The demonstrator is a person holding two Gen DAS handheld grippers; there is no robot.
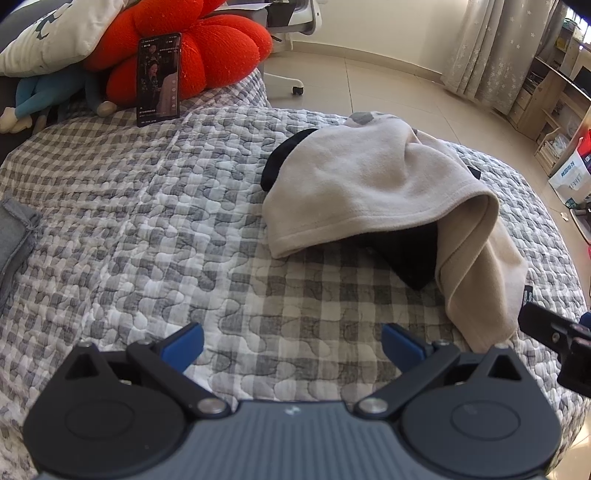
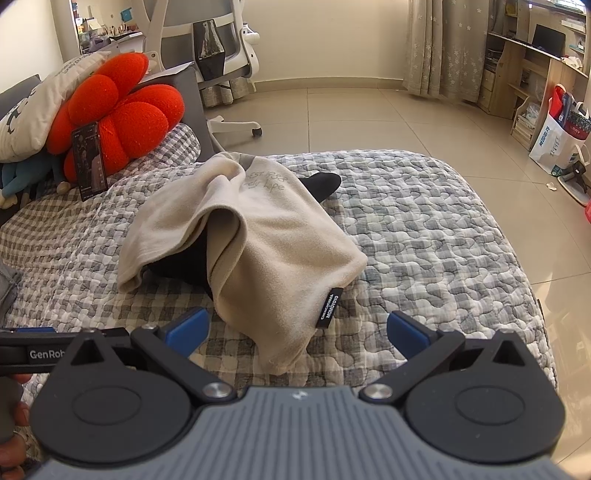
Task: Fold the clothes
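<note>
At the far left, a white pillow (image 1: 55, 33) and a blue soft toy (image 1: 48, 92) are piled against the head of the bed, with a red flower-shaped cushion (image 1: 207, 48) beside them. A phone (image 1: 159, 79) with a lit screen is propped upright against that cushion. The bed is covered by a grey and white checked quilt (image 1: 166, 206), and a fold of grey cloth (image 1: 14, 236) is seen at its left edge. The left gripper (image 1: 291, 345) is held low over bare quilt, its blue-padded jaws spread wide with nothing between them. To its right, a beige garment (image 1: 373, 184) lies in a loose, rumpled heap on the quilt, draped over a black garment (image 1: 410, 254) that shows under its lifted hem. The right gripper (image 2: 297, 332) is held just before the near corner of the beige garment, jaws likewise wide and empty; a black label (image 2: 330, 307) hangs at that corner between the pads. Beyond the bed, a white office chair (image 2: 221, 48), tiled floor (image 2: 369, 118), curtains (image 2: 439, 48) and wooden shelves (image 2: 524, 62) are seen.
</note>
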